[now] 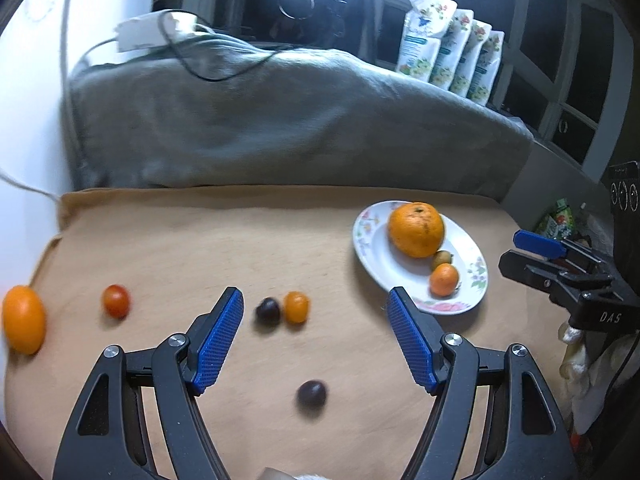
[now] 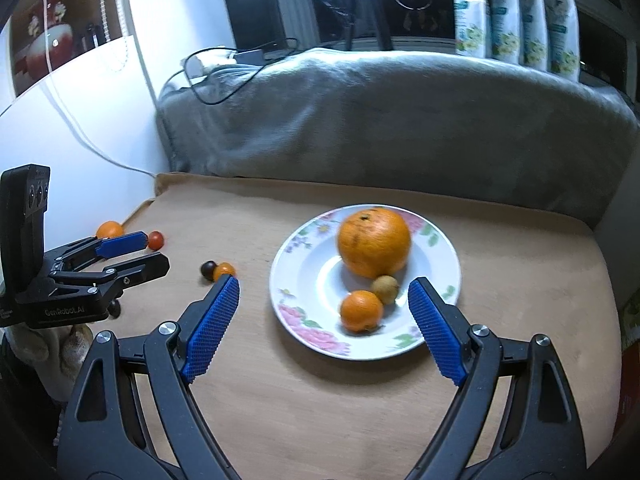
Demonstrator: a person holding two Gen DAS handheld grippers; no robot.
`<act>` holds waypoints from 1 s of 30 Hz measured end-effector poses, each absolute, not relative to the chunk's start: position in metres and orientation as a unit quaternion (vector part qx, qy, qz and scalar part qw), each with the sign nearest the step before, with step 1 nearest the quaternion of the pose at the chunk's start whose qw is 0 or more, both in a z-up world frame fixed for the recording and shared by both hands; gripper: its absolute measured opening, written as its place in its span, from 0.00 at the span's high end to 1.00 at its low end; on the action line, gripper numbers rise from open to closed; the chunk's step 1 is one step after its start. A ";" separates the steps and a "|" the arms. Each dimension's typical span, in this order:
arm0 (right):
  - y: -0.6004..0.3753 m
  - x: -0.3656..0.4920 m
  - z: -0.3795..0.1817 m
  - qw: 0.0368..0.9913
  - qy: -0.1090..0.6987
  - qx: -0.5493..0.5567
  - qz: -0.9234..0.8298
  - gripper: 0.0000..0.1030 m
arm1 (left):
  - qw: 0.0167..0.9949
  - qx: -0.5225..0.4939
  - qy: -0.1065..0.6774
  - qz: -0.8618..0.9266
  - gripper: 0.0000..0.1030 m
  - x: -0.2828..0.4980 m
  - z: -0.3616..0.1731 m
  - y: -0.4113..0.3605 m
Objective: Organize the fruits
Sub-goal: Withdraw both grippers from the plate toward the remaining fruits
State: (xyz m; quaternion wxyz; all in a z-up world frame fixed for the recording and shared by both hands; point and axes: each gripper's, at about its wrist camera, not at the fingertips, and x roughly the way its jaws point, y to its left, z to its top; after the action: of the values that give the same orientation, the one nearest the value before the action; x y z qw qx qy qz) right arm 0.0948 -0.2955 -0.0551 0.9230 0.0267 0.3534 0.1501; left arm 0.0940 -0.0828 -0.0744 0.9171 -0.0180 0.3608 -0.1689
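**Loose fruit lies ahead of my left tool; the plate sits under my right**

Left wrist view: my left tool [image 1: 315, 300] hangs over the tan bench [image 1: 200, 248] with its ribbed blue pads spread wide and nothing between them. Straight ahead, just past the pad tips and between them, a dark round grape-like fruit [image 1: 267, 310] touches a small oval orange tomato [image 1: 297, 306], whose long axis runs roughly away from me. A second dark fruit [image 1: 312, 393] lies closer, between the pads, a little right of centre. Off to the left are a red-orange cherry tomato [image 1: 116, 300] and, at the bench edge, a larger smooth oval orange fruit [image 1: 23, 319]. Ahead and right stands the floral plate [image 1: 370, 256], glossy china, carrying a big dimpled orange [image 1: 416, 229], a small brownish fruit [image 1: 441, 258] and a small mandarin [image 1: 444, 279]. A grey blanket [image 1: 280, 128] is heaped behind the bench.

Right wrist view: my right tool [image 2: 324, 286] is also spread and empty, and it frames the near half of the plate [image 2: 436, 240], the mandarin [image 2: 361, 310] between the pads. The touching pair sits just left of my left pad.

I judge the left tool nearer to every loose fruit; the close dark one needs only a straight descent, though it is round and smooth and could roll.
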 end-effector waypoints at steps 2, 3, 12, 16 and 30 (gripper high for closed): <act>-0.288 0.096 -0.054 0.922 0.353 0.022 0.159 0.14 | 0.919 -0.019 0.360 -0.159 0.28 0.090 -0.075 -0.073; -0.283 0.097 -0.054 0.921 0.352 0.019 0.164 0.14 | 0.919 -0.020 0.361 -0.155 0.28 0.088 -0.075 -0.068; -0.241 0.109 -0.059 0.910 0.359 -0.011 0.207 0.14 | 0.923 -0.032 0.369 -0.102 0.28 0.072 -0.083 -0.017; -0.223 0.118 -0.066 0.902 0.368 -0.025 0.225 0.14 | 0.924 -0.038 0.371 -0.081 0.28 0.065 -0.087 0.005; -0.177 0.146 -0.095 0.865 0.411 -0.073 0.279 0.39 | 0.909 -0.082 0.401 -0.081 0.35 0.071 -0.114 0.041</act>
State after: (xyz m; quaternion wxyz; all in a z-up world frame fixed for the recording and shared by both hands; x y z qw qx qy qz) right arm 0.1461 -0.1772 -0.0952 0.8646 -0.0729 0.4115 0.2791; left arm 0.0708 0.0408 -0.1137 0.9090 -0.0816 0.4006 -0.0811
